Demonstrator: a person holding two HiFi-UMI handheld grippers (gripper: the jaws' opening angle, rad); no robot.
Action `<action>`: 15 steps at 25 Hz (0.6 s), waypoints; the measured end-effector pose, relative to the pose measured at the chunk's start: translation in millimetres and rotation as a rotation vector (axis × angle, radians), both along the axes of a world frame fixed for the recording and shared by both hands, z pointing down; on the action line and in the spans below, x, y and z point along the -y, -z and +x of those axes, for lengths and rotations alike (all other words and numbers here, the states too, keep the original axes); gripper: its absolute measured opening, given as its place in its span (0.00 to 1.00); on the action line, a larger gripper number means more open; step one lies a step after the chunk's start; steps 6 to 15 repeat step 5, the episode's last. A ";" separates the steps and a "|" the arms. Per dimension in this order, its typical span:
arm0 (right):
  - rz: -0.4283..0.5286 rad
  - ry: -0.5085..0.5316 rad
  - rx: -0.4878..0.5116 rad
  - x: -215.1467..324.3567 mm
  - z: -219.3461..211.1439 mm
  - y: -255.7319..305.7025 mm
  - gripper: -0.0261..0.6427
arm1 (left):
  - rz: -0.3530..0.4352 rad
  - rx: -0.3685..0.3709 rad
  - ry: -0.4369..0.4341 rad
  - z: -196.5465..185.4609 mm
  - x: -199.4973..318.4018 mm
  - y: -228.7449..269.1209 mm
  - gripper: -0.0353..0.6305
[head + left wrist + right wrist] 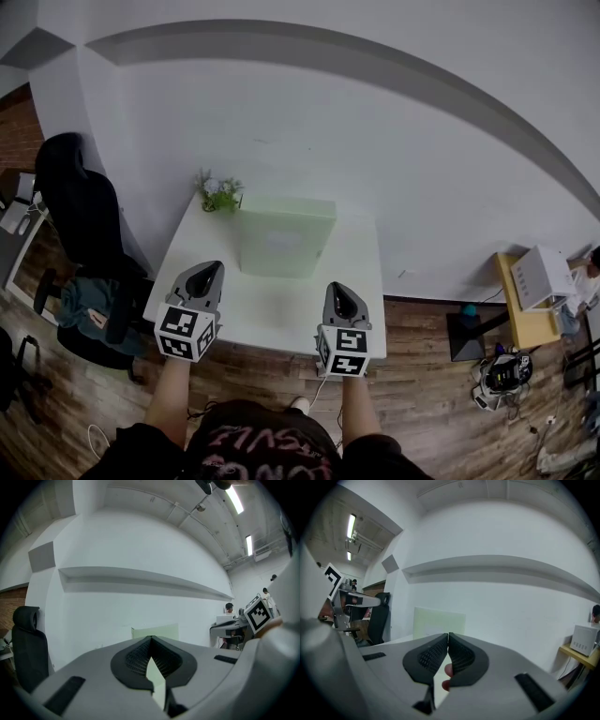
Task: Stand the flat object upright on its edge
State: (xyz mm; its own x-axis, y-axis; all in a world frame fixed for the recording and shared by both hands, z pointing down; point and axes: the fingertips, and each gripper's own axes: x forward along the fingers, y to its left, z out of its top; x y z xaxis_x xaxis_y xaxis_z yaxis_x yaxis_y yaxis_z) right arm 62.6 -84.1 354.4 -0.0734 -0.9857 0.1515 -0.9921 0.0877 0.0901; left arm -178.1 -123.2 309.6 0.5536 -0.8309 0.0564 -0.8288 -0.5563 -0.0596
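Your left gripper (212, 272) and right gripper (340, 292) hover over the bench's (281, 311) near edge, jaws together on nothing. They are well apart from the work (so nothing knocks it, I judge). The pale green flat object (285, 236) stands on edge at the far side, beside the plant (218, 193).

Grey left hand-held gripper (215, 268), marker cube (186, 333)
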 end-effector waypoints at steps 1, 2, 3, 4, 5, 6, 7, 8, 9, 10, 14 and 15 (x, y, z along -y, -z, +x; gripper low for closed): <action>0.000 0.000 -0.002 -0.1 1.3 -0.9 0.08 | 0.000 -0.001 0.000 0.8 -0.4 0.7 0.07; -0.001 0.001 -0.004 -0.1 2.3 -1.8 0.08 | -0.001 -0.006 -0.002 1.4 -0.7 1.4 0.07; -0.001 0.002 -0.003 -0.2 2.7 -2.3 0.08 | -0.003 -0.012 -0.003 1.8 -0.9 2.0 0.07; -0.001 0.004 -0.001 -0.3 2.6 -2.5 0.08 | -0.005 -0.018 -0.004 1.9 -1.2 2.6 0.07; -0.001 0.006 0.001 -0.4 2.3 -2.5 0.08 | -0.008 -0.024 -0.005 1.9 -1.5 3.0 0.07; -0.001 0.006 0.001 -0.4 2.3 -2.5 0.08 | -0.008 -0.024 -0.005 1.9 -1.5 3.0 0.07; -0.001 0.006 0.001 -0.4 2.3 -2.5 0.08 | -0.008 -0.024 -0.005 1.9 -1.5 3.0 0.07; -0.001 0.006 0.001 -0.4 2.3 -2.5 0.08 | -0.008 -0.024 -0.005 1.9 -1.5 3.0 0.07; -0.001 0.006 0.001 -0.4 2.3 -2.5 0.08 | -0.008 -0.024 -0.005 1.9 -1.5 3.0 0.07; -0.001 0.006 0.001 -0.4 2.3 -2.5 0.08 | -0.008 -0.024 -0.005 1.9 -1.5 3.0 0.07; -0.001 0.006 0.001 -0.4 2.3 -2.5 0.08 | -0.008 -0.024 -0.005 1.9 -1.5 3.0 0.07; -0.001 0.006 0.001 -0.4 2.3 -2.5 0.08 | -0.008 -0.024 -0.005 1.9 -1.5 3.0 0.07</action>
